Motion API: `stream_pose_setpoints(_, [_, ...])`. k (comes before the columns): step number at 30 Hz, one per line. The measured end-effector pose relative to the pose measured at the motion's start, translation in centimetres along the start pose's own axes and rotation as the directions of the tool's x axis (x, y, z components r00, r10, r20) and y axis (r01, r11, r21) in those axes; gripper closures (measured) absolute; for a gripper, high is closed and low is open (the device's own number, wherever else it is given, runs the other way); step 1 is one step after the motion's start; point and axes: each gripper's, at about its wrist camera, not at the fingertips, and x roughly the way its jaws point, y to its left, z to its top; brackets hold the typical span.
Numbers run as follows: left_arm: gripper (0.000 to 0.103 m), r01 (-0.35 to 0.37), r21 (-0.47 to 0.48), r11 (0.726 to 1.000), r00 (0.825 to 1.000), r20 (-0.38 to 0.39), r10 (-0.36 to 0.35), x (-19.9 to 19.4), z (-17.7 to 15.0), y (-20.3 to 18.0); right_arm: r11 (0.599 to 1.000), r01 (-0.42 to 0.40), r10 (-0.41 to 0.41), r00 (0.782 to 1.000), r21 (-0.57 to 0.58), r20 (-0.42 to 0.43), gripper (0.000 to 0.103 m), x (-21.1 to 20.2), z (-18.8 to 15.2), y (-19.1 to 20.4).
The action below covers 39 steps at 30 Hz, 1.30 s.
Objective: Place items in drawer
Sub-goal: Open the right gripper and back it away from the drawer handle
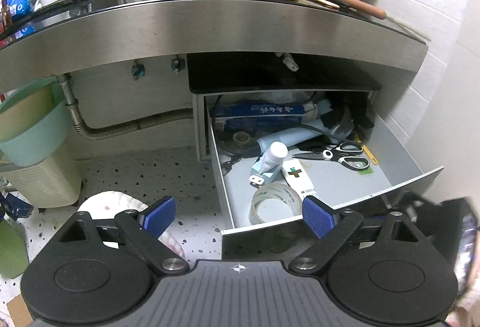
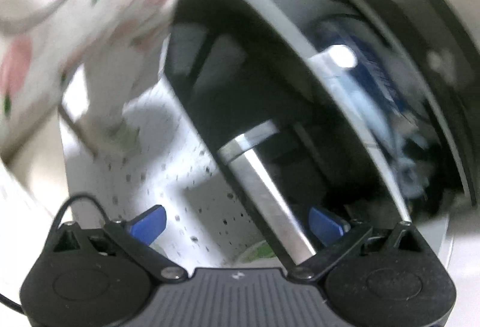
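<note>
Beneath a steel-fronted counter (image 1: 210,27) over speckled flooring, the drawer (image 1: 330,183) stands pulled out and already holds one tape roll (image 1: 274,204), one pair of scissors (image 1: 342,154), one white tube (image 1: 300,178), one white bottle (image 1: 274,156) and one long blue box (image 1: 259,114), among other clutter. Left gripper (image 1: 238,214) hovers before the drawer front, fingers spread wide and empty; right gripper (image 2: 237,225), also wide, carries nothing and straddles the drawer's metal handle (image 2: 264,192) without clamping, in a blurred view. Whether loading is pending or complete and the drawer awaits closing cannot be settled; items remain on the counter.
</note>
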Motion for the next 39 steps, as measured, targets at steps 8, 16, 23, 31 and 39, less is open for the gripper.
stream_pose_setpoints(8, [0.011,-0.021,-0.009,1.0,1.0,0.006,0.021,0.1,0.0,0.2,0.904,-0.002,-0.082,0.981,0.428,0.178,0.0,-6.5,-0.5,-3.9])
stream_pose_setpoints(16, [0.011,-0.02,0.02,1.0,0.999,0.029,0.019,-0.6,0.4,-0.1,0.731,-0.008,-0.238,0.934,0.683,0.265,0.0,-10.0,-1.4,-8.1])
stream_pose_setpoints(23, [0.011,-0.016,0.04,0.999,0.999,0.047,0.014,-0.8,0.9,-0.5,0.63,-0.027,-0.3,0.913,0.776,0.276,0.0,-8.7,-1.4,-10.2])
stream_pose_setpoints(31, [0.011,0.008,0.028,1.0,0.997,0.075,-0.01,-0.2,4.3,-0.6,0.604,-0.009,-0.306,0.921,0.797,0.243,0.0,-5.5,-1.3,-10.6])
stream_pose_setpoints(39, [0.002,0.056,0.036,0.998,0.982,0.179,-0.061,0.0,9.8,-0.4,0.608,-0.033,-0.293,0.92,0.793,0.262,0.0,-5.0,-1.7,-9.7])
